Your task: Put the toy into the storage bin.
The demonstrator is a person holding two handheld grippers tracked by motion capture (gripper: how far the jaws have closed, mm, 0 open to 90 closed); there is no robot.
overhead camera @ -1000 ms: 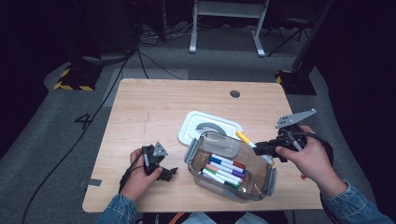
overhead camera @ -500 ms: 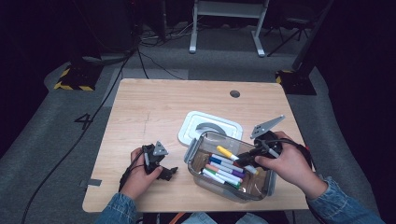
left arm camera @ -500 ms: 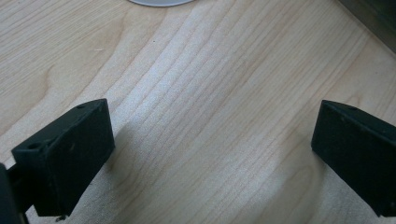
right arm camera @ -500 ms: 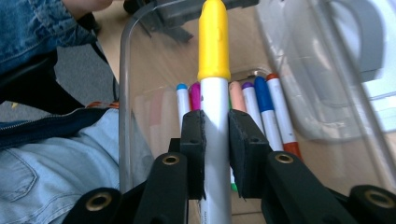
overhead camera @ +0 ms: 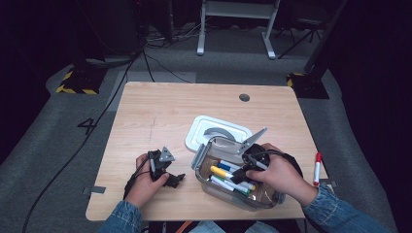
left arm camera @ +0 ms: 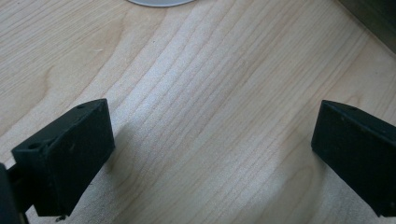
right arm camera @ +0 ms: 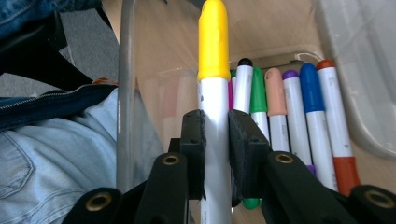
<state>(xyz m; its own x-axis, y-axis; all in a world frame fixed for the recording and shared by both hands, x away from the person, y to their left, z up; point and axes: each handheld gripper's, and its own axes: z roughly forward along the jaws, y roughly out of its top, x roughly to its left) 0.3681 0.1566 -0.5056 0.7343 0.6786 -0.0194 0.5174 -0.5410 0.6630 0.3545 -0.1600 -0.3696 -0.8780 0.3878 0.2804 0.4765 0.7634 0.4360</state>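
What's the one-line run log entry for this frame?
right hand-held gripper: shut on yellow marker, over clear box | left hand-held gripper: open, on table | red marker: outside box

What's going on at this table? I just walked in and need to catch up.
A person is packing markers into a clear plastic container. The right gripper is shut on a yellow-capped white marker and holds it inside the container, beside markers already lying there. The left gripper rests open over the light wooden table. A red-capped marker lies outside, and the white lid sits behind the container.

We see a white lid [overhead camera: 216, 134] lying mid-table, and a red marker [overhead camera: 317, 167] near the table's [overhead camera: 160, 107] right edge.
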